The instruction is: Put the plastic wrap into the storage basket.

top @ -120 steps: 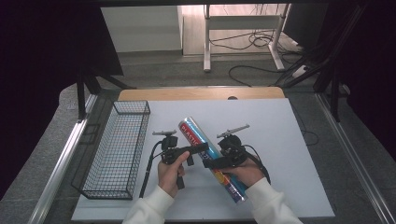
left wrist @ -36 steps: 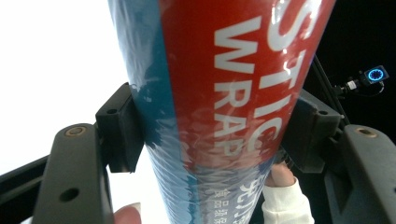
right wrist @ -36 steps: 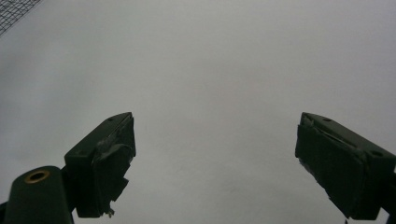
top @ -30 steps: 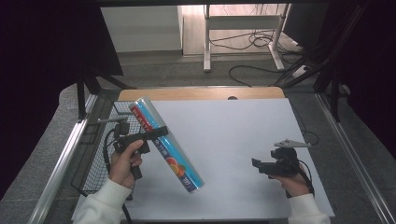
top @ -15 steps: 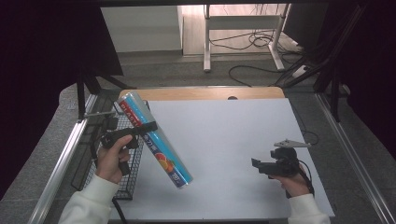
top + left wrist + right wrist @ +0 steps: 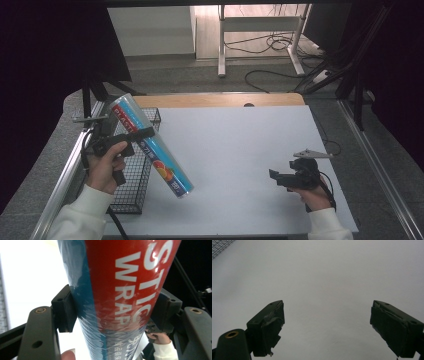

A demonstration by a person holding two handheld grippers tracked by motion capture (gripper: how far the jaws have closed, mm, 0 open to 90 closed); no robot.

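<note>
The main risk is that the roll of plastic wrap [image 6: 150,145] slips or pivots in the grip. The left hand-held gripper [image 6: 131,137] grasps it near its upper end, so most of its length hangs unsupported below and to the right of the jaws, and its glossy film cover likely offers little friction. A quick swing of the hand could let the long lower part rotate down or slide out. A second risk is a collision: the roll is tilted, its upper end raised over the left side and its lower end out over the white surface [image 6: 240,150], just beside the wire basket [image 6: 134,192]; if the roll is meant for the basket, the low end may catch the rim unless the roll is turned to lie along it. In the left gripper view the jaws press on both sides of the roll [image 6: 117,297], which runs up between them and crosses them nearly at a right angle. The right hand-held gripper [image 6: 281,178] rests low over the surface at the right, well apart from the roll, its jaws spread wide with nothing between them [image 6: 327,322].
</note>
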